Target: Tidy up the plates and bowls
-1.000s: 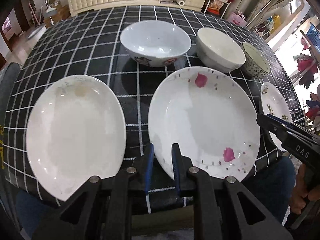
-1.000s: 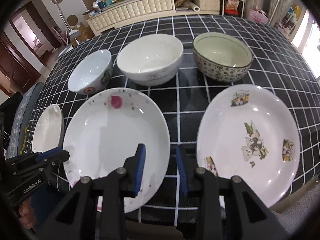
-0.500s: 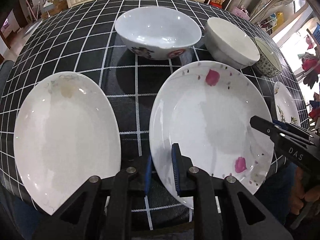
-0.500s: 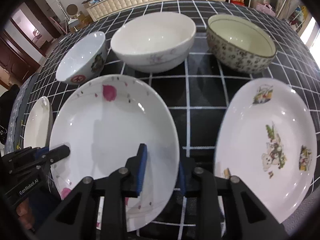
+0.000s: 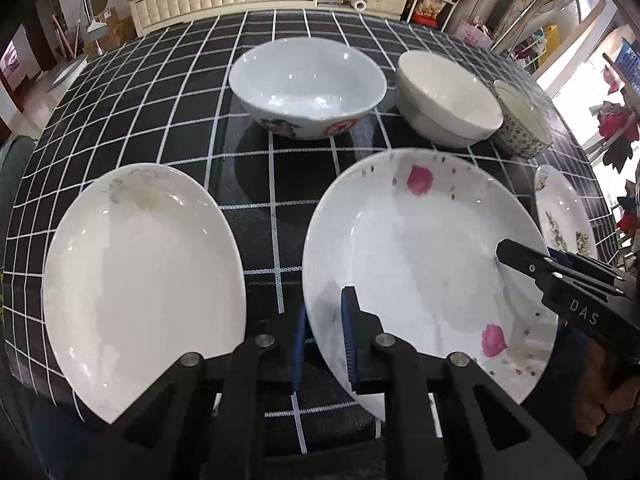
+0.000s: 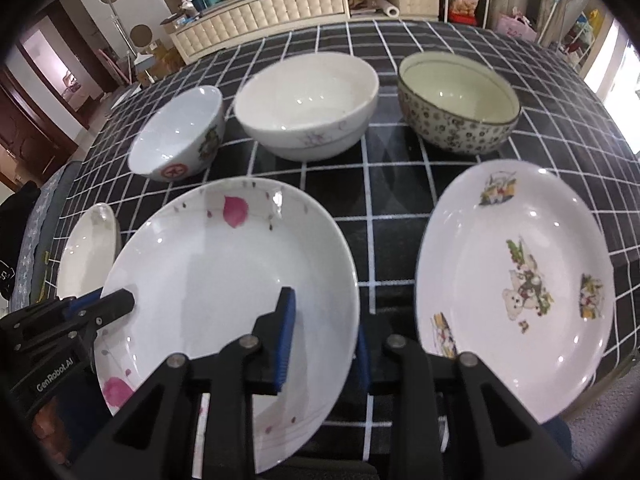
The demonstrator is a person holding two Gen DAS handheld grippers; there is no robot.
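Both grippers are straddling opposite edges of the pink-flowered plate [image 5: 424, 264], which is sitting at the near edge of the black checked tablecloth [image 5: 256, 184]. The left gripper [image 5: 325, 336] is holding its blue pads either side of that plate's left rim, one pad over the dish and one outside it; the right gripper [image 6: 322, 344] is doing the same at the right rim. Whether the pads are actually pressing the rim or standing just apart from it cannot be told in either view. Close to the left, a plain white plate [image 5: 140, 280] is lying beside the flowered one, and on the right a cartoon-printed plate [image 6: 516, 288] is lying just as near, so both neighbours are crowding the sides. Behind the plates, three bowls are standing in a row: a white bowl with red emblem [image 5: 308, 88], a cream bowl [image 6: 306, 108] in the middle, and a speckled patterned bowl [image 6: 458, 108], each near the next, hemming in the far side.
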